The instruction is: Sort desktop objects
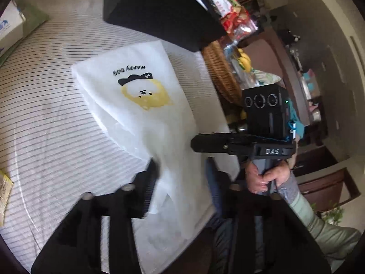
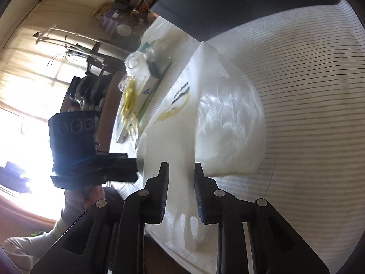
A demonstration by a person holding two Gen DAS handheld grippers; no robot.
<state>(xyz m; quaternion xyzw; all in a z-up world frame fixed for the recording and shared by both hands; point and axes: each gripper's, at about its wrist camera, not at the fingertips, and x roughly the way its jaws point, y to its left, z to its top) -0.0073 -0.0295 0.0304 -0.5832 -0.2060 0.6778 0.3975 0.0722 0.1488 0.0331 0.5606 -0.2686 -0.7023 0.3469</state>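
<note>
A white plastic bag [image 1: 127, 96] printed with a yellow dog and "HAPPY DOG" lies on the striped tablecloth [image 1: 45, 114]. My left gripper [image 1: 181, 164] stands open over the bag's near end, and the thin plastic runs loosely between its fingers. In the right wrist view the bag [image 2: 228, 118] is puffed up, and its bunched handle strip fills the gap of my right gripper [image 2: 181, 171], which is shut on it. The right gripper [image 1: 194, 143] reaches the bag from the right, held by a hand [image 1: 267, 175]. The left gripper [image 2: 134, 169] shows beside the bag's left edge.
A large black box [image 1: 159, 11] stands behind the bag, with a wicker basket [image 1: 221, 73] and red snack packets [image 1: 230, 11] to its right. A tissue box [image 1: 9, 29] sits far left and a yellow packet [image 1: 4, 194] lies at the left edge. The table edge runs close beneath both grippers.
</note>
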